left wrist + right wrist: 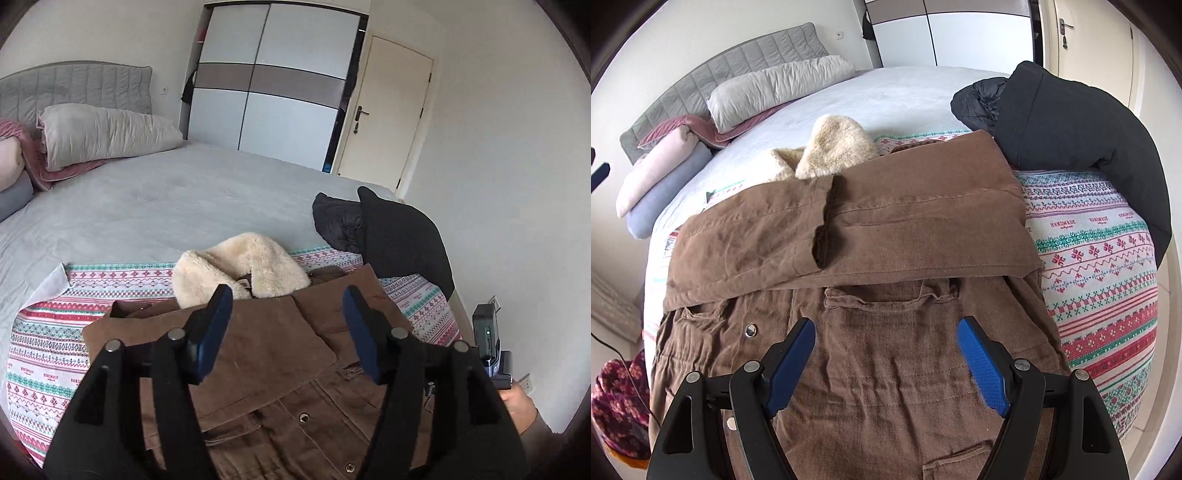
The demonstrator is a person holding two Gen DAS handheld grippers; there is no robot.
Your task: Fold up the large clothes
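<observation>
Brown jacket (849,332) lies flat on the patterned cloth (1108,280), filling the frame's lower centre, sleeves crossed over its chest to narrow it. Left gripper (288,332) and right gripper (886,354) hover wide open, empty, probably before the next fold.

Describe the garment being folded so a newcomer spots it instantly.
On the grey bed, find the patterned red-and-teal blanket at the near end. The brown jacket lies on it, sleeves folded across. Its cream fleece collar separates it from the black coat beside it.
</observation>
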